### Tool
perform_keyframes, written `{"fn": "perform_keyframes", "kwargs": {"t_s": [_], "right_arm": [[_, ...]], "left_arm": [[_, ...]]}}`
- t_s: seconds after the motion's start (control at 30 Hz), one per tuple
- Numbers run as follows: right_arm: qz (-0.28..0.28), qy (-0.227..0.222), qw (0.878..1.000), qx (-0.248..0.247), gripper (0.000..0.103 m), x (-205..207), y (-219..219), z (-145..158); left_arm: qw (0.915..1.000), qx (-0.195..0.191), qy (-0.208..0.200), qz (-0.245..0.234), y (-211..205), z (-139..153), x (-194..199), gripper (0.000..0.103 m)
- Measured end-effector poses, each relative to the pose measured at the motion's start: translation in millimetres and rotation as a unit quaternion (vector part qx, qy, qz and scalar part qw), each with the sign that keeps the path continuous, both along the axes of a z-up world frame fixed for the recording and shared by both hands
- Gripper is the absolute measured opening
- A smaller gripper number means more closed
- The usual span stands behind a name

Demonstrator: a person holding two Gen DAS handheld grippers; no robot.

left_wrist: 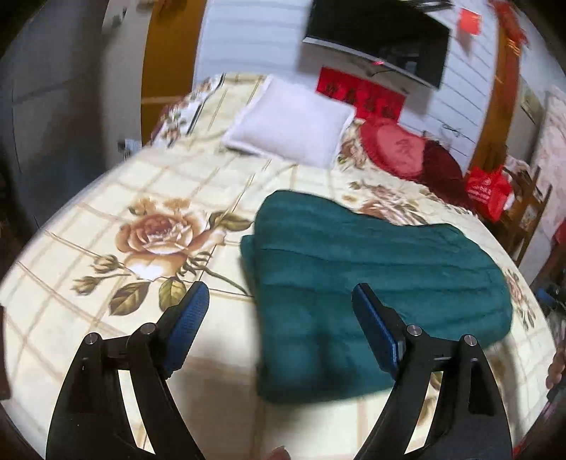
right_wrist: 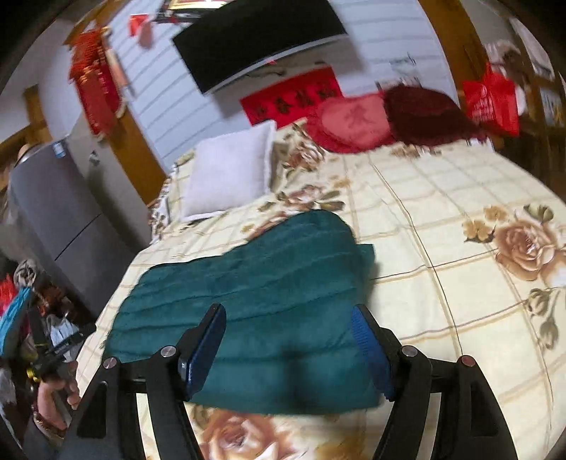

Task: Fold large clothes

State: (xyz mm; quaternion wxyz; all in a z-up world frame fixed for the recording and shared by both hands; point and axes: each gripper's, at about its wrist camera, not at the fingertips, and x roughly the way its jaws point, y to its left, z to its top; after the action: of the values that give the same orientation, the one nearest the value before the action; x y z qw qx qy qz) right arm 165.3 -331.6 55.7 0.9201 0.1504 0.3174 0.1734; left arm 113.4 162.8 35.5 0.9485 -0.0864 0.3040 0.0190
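Left gripper (left_wrist: 279, 304) jaws wide apart and empty, right gripper (right_wrist: 288, 327) jaws parted, empty

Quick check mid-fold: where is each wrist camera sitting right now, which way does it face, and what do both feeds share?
Left wrist: on the left gripper, facing down the bed; open fingers only.
Right wrist: on the right gripper, over the green garment; open fingers, plus the other hand.
Shared: garment, white pillow, wall screen.
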Motion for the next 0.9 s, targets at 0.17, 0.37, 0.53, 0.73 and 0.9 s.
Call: {"fn": "perform_keyframes", "kwargs": {"t_s": [0.17, 0.37, 0.53, 0.73, 0.9], "right_arm": [[-0.015, 0.013, 1.000, -0.020, 0.087, -54.6, 29.7, 13.5], [-0.001, 0.045, 0.994, -0.096, 0.089, -123.0, 60.8, 17.4], [-0.006, 0.029, 0.990, -0.141, 0.089, -183.0, 73.1, 20.2], [-0.016, 0.036, 0.986, -0.161, 0.089, -223.6, 74.2, 23.5], [-0.010, 0.031, 0.985, -0.169, 0.089, -255.6, 75.7, 35.0]], "left_arm": [[0.9983, 0.035, 0.041, -0.021, -49.1, 4.1, -54.7, 0.102], [0.9951, 0.091, 0.039, -0.003, -90.0, 3.9, -124.4, 0.102], [0.9968, 0.058, 0.049, 0.024, -102.1, 6.0, -160.2, 0.102], [0.9948, 0.043, 0.092, -0.002, -131.3, 4.7, -183.8, 0.102], [0.9950, 0.043, 0.086, -0.025, -152.7, 12.9, -202.2, 0.102]]}}
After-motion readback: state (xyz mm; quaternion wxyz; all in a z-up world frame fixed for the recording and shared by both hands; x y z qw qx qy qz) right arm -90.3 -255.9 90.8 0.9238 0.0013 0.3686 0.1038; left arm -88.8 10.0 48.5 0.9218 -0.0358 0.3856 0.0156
